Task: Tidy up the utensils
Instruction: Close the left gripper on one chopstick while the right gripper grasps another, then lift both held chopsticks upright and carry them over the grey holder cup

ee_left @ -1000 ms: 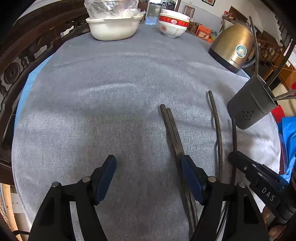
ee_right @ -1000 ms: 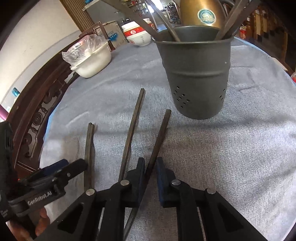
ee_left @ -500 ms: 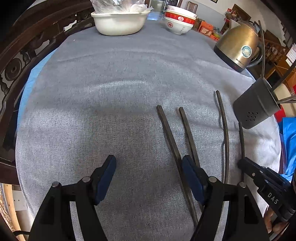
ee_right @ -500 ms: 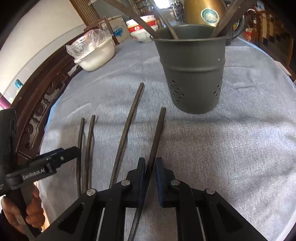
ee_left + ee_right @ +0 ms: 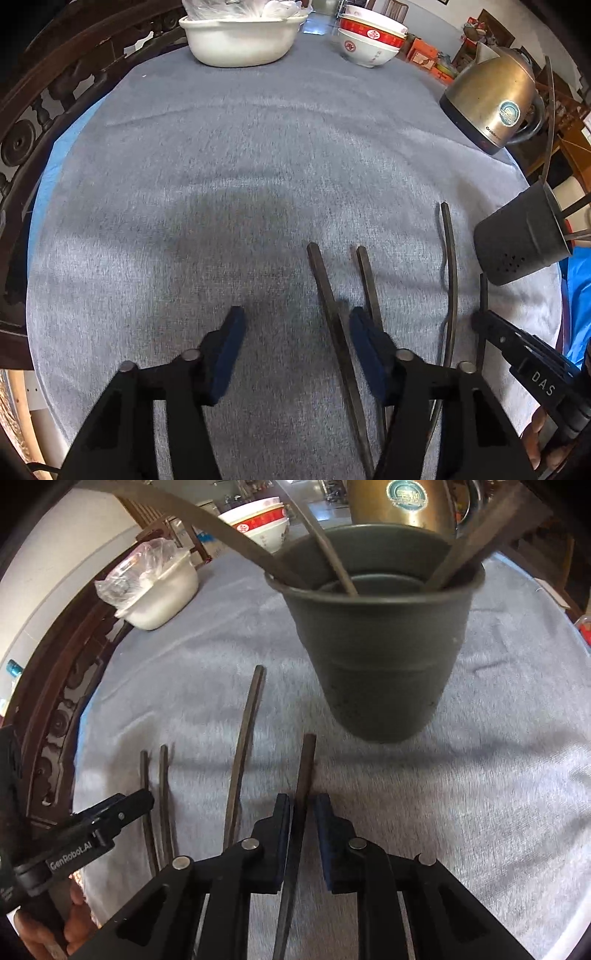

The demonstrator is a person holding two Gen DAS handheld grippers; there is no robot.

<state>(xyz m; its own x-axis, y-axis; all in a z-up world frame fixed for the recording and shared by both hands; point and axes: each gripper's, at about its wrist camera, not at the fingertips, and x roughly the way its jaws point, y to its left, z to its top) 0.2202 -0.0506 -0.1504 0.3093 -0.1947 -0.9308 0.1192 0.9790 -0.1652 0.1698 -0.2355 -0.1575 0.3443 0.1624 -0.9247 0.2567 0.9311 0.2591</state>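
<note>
The left gripper (image 5: pixel 295 354), closing, now straddles one chopstick (image 5: pixel 332 325) on the surface (image 5: pixel 221 184); the right gripper (image 5: pixel 303 830) loosens around another chopstick (image 5: pixel 301 812), perhaps already released, near the holder (image 5: pixel 376 646).

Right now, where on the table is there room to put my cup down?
The wide bare cloth between the white basin, the kettle and the left claw is free. It is crowded by the chopsticks and holder.

A home dining room: clothed round table (image 5: pixel 221 166), stacked bowls (image 5: pixel 369 40), kettle (image 5: pixel 487 99), carved chair (image 5: pixel 44 110).
</note>
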